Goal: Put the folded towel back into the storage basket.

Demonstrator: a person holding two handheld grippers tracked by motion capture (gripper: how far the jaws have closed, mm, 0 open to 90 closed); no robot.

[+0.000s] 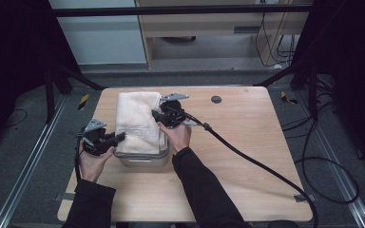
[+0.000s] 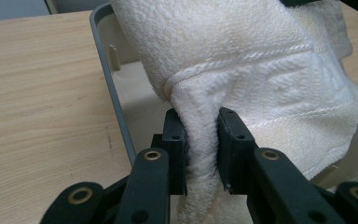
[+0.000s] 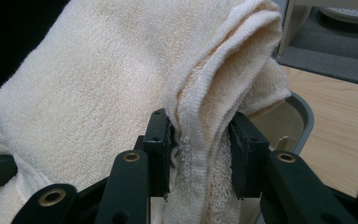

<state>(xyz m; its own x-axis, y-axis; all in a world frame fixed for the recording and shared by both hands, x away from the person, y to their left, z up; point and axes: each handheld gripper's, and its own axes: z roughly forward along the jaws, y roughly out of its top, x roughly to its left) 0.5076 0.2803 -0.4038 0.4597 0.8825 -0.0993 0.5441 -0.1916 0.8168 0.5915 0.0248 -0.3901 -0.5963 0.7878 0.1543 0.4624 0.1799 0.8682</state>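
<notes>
Left claw (image 2: 200,140) and right claw (image 3: 200,149) each seem clamped on cloth; forearms angle inward.

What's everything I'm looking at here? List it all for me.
Towel: one, cream white, folded, draped over the container and reaching toward the table's far edge.
Container: one, grey, shallow, rounded corners, left of the table's middle, under the towel.
Table: one, light wood.
Round cap: one, dark, set in the table top near the far edge.
Cable: one, black, trailing from the right tool across the table.
Left tool: one, black, pinching a towel fold at the container's left side.
Right tool: one, black, pinching the towel's layered edge.
Hands and dark sleeves: two, entering from the near edge.
</notes>
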